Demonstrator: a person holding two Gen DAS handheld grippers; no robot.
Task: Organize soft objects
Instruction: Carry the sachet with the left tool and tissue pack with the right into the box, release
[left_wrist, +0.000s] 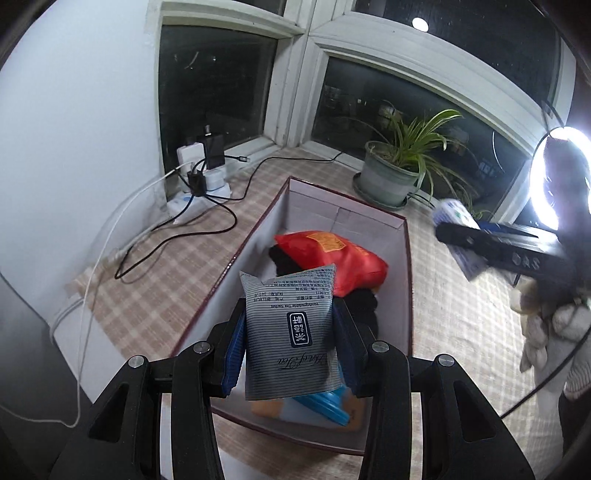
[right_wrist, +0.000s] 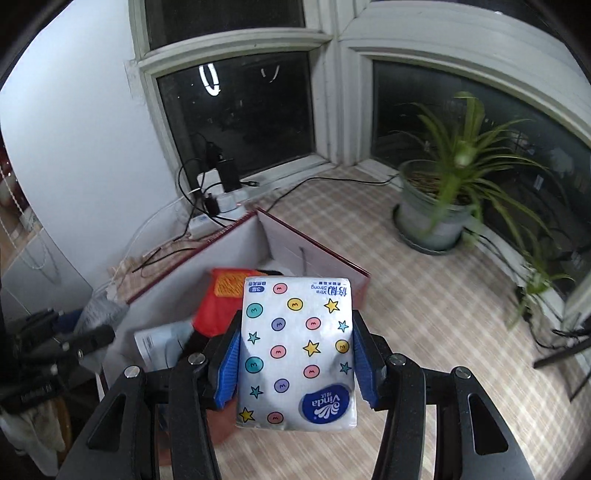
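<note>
In the left wrist view, the left gripper (left_wrist: 290, 325) has its fingers (left_wrist: 234, 354) about half open, clamped on the two sides of a grey striped sachet (left_wrist: 290, 332) that stands upright between the blue pads. The sachet hangs over the open box (left_wrist: 402, 266) on the checked worktop (left_wrist: 177, 273); inside the box, at 12 o'clock from the sachet, lies a red pouch (left_wrist: 340, 254) on something dark, and at 6 o'clock a blue-and-orange item (left_wrist: 325, 406) shows below it. At 3 o'clock the right gripper (left_wrist: 458, 236) reaches in, carrying a white pack. In the right wrist view, the right gripper (right_wrist: 297, 354) has its fingers (right_wrist: 229, 369) likewise about half open, pressing both sides of a tissue pack (right_wrist: 295, 350) printed with dots and stars. The pack sits over the box's (right_wrist: 314, 251) near corner, the red pouch (right_wrist: 221, 302) at its 10 o'clock. A potted plant (right_wrist: 436, 206) stands at 2 o'clock on the worktop (right_wrist: 424, 325).
</note>
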